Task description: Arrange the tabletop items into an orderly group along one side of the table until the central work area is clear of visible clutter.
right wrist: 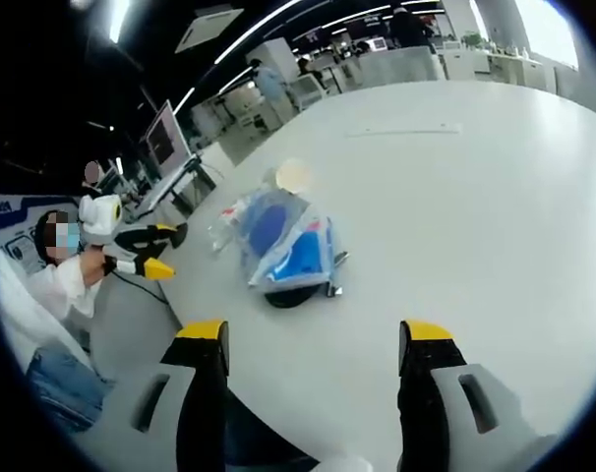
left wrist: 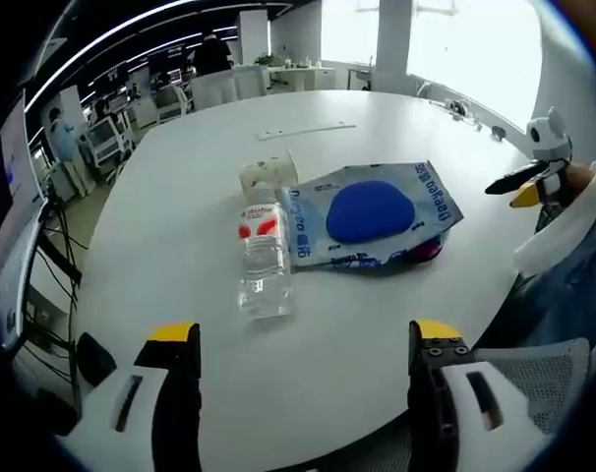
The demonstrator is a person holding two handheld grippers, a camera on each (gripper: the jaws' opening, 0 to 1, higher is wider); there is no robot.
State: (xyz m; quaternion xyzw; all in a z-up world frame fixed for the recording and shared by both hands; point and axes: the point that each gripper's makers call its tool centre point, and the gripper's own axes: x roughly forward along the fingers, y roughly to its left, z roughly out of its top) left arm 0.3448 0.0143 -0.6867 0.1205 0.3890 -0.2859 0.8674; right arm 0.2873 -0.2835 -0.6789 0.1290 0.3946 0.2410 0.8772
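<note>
With both your left gripper and right gripper wide open and empty, take the clear plastic bottle lying beside the blue pouch mid-table across its middle, since it looks light, smooth and likely to roll

White table, blue-and-white packet, clear bottle with red-and-white label, yellow-tipped jaws

White table bears bottle, pouch, cup.
</note>
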